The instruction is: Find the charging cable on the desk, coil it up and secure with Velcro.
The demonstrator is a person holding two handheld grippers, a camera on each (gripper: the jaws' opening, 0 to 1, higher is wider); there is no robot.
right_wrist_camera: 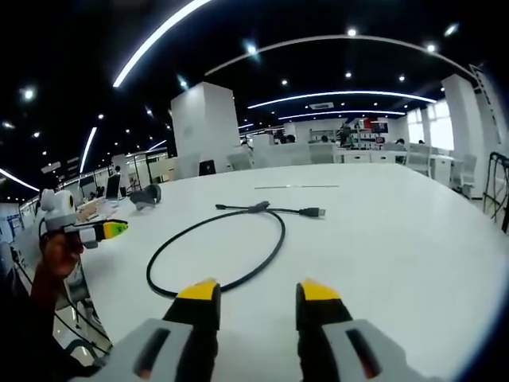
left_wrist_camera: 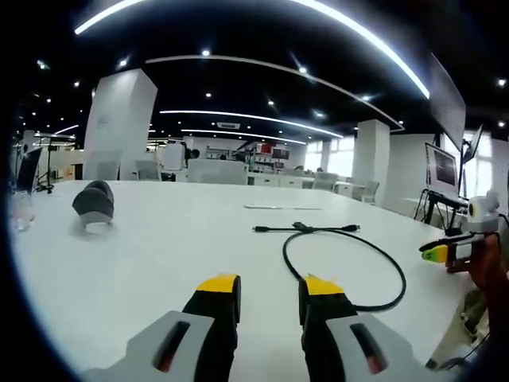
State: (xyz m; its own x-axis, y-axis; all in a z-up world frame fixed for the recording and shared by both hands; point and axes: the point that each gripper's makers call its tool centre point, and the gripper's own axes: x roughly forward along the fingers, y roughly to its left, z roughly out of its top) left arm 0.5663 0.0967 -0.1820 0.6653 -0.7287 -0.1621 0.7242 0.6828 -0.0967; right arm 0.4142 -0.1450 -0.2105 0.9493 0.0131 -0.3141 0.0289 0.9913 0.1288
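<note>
little of the task is judged to be done. the charging cable (left_wrist_camera: 343,267) is found and lies in one loose loop on the white counter (left_wrist_camera: 159,255), its two ends crossed and stretched out flat at the far side of the loop, each with a plug. a small dark tab, possibly the velcro strap (left_wrist_camera: 301,227), is seen where the ends cross; whether it is fastened cannot be told. the cable has not been wound into a tight coil and nothing is seen wrapped around it, so coiling and securing are judged to be left.

the left tool (left_wrist_camera: 270,298) is held above the near edge of the counter with its yellow-tipped jaws parted and nothing between them; the loop lies just beyond its right jaw. the right tool (right_wrist_camera: 258,302) is likewise held with jaws apart and empty, the near arc of the cable (right_wrist_camera: 238,243) being just ahead of it. each tool is also glimpsed at the edge of the other's view.

the counter is broad, white and smooth. a grey rounded object (left_wrist_camera: 94,203), unidentified, rests well apart from the cable on it, and a thin pale strip (left_wrist_camera: 282,208) lies farther back. the room is seen to be a large open office with a dark ceiling, long curved light strips (left_wrist_camera: 238,118), white pillars (left_wrist_camera: 119,123), chairs and a monitor (left_wrist_camera: 442,169).
</note>
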